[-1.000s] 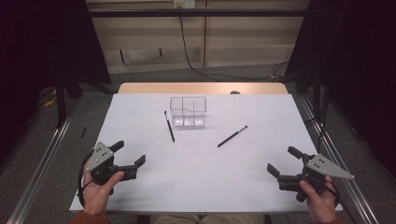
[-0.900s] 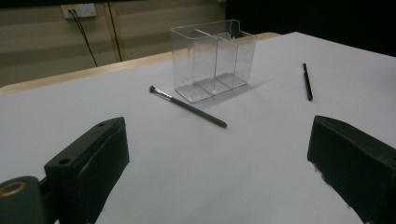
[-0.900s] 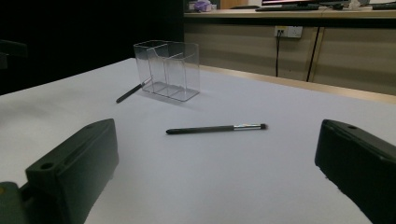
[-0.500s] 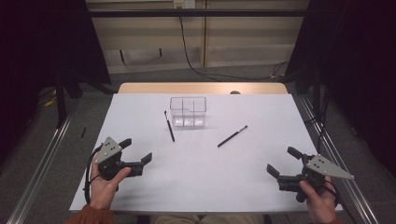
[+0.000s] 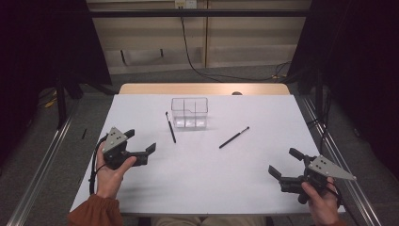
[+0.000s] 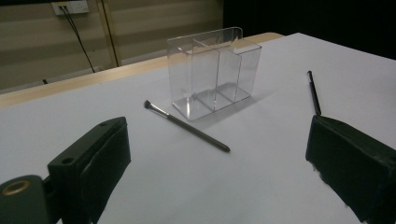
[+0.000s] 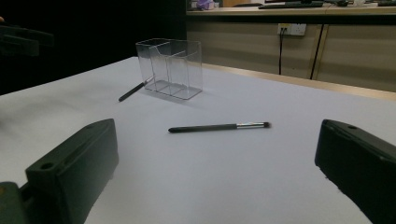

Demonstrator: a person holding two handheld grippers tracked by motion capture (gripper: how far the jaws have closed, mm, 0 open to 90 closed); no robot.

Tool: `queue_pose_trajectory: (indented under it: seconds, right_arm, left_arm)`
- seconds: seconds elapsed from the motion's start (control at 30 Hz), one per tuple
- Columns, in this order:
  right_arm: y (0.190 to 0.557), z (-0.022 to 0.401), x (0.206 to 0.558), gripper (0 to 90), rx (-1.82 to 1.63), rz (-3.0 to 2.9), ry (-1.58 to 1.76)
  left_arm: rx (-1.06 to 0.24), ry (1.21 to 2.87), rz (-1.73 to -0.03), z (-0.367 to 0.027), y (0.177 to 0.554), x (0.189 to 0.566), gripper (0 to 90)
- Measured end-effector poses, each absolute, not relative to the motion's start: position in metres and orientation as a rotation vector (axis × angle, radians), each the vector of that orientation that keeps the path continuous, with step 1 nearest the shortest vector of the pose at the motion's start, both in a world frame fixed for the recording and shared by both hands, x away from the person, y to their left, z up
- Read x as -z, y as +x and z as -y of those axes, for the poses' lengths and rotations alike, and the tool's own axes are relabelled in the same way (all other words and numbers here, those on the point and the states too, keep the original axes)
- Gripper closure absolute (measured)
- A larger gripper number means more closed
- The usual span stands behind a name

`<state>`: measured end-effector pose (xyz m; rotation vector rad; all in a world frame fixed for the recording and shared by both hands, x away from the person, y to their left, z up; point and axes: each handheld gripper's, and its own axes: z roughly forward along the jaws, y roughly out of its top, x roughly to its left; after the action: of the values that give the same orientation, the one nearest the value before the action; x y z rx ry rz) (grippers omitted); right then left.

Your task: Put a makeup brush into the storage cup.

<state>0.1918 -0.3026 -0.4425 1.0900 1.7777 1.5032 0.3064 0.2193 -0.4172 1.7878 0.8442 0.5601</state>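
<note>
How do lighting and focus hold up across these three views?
High view: the white table is evenly lit, the surroundings dark. Left gripper view: clear organizer and brush sharp, near jaws soft. Right gripper view: the second brush is sharp, the left edge blurred.

High view looks down; both low claw views face the clear organizer (image 5: 189, 112).

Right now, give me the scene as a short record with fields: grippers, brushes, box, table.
left gripper: open, holds nothing, raised over the table's left side
right gripper: open, holds nothing, near the front right corner
left brush: flat on the table, just left of the box
right brush: flat, angled, right of the box and apart from it
box: clear, divided into compartments, upright, nothing inside
table: white top, wooden strip along the far edge
</note>
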Motion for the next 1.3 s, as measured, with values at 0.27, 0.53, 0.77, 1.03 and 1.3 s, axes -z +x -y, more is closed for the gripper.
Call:
queue_pose_trajectory:
  seconds: [0.27, 0.53, 0.77, 1.03, 1.3]
  right_arm:
    - [0.192, 0.3, 0.443, 0.0, -1.496, -1.801, 1.079]
    - [0.193, 0.301, 0.443, 0.0, -1.504, -1.791, 1.09]
    - [0.192, 0.301, 0.443, 0.0, -1.503, -1.791, 1.087]
    - [0.192, 0.301, 0.443, 0.0, -1.504, -1.794, 1.082]
    - [0.192, 0.301, 0.443, 0.0, -1.505, -1.794, 1.083]
  left_arm:
    - [-0.546, 1.836, -0.784, -0.201, 0.319, 0.413, 4.5]
    - [-0.548, 1.849, -0.812, -0.195, 0.331, 0.408, 4.6]
    - [-0.539, 1.829, -0.811, -0.187, 0.342, 0.397, 4.6]
    - [-0.562, 1.829, -0.803, -0.178, 0.358, 0.393, 5.7]
    - [-0.569, 1.815, -0.821, -0.172, 0.375, 0.387, 5.5]
